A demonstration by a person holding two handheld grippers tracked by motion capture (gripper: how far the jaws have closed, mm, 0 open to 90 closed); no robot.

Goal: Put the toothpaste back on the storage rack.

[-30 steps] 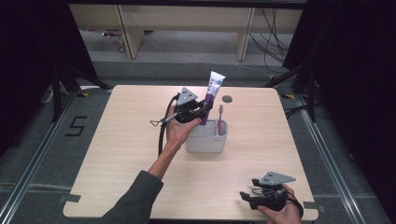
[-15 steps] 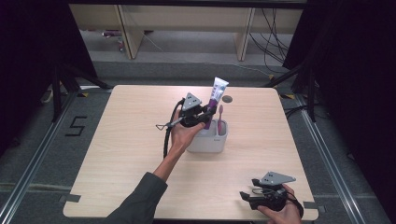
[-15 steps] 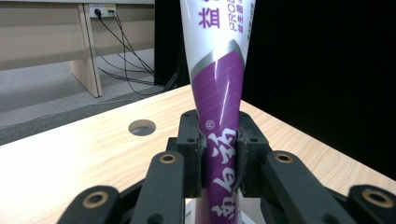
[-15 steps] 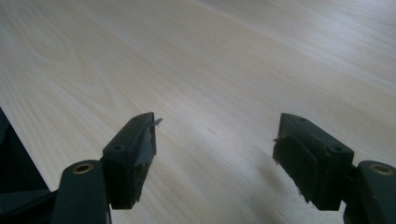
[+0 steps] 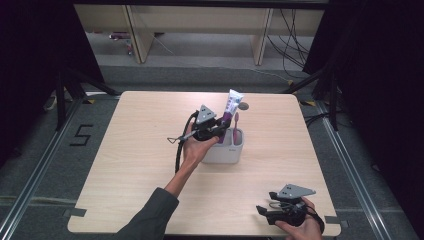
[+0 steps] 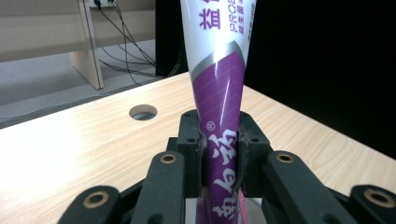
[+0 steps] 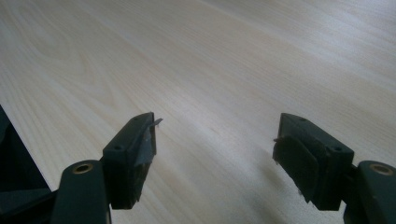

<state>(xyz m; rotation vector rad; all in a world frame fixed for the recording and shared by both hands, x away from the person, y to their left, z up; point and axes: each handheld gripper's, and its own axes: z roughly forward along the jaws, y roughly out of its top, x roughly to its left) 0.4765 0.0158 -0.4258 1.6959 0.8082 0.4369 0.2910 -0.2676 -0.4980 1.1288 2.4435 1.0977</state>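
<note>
A purple and white toothpaste tube (image 5: 233, 102) stands upright with its white end up, and my left gripper (image 5: 223, 123) is shut on its lower part. In the left gripper view both pads press the tube (image 6: 219, 88) at my left gripper (image 6: 219, 156). The tube's bottom hangs at the mouth of a white holder (image 5: 225, 150), where a pink toothbrush (image 5: 236, 121) stands. Near the table's front right edge my right gripper (image 5: 261, 211) rests low, pointing left. Seen from its own camera, the right gripper (image 7: 215, 135) is open over bare wood.
The light wooden table (image 5: 140, 150) has a round hole (image 5: 243, 105) just behind the holder, also seen as a hole (image 6: 143, 112) in the left gripper view. Dark floor and black stands surround the table; shelving stands at the back.
My left gripper has come down and slightly right with the tube, bringing its lower end to the holder. The right gripper has stayed put.
</note>
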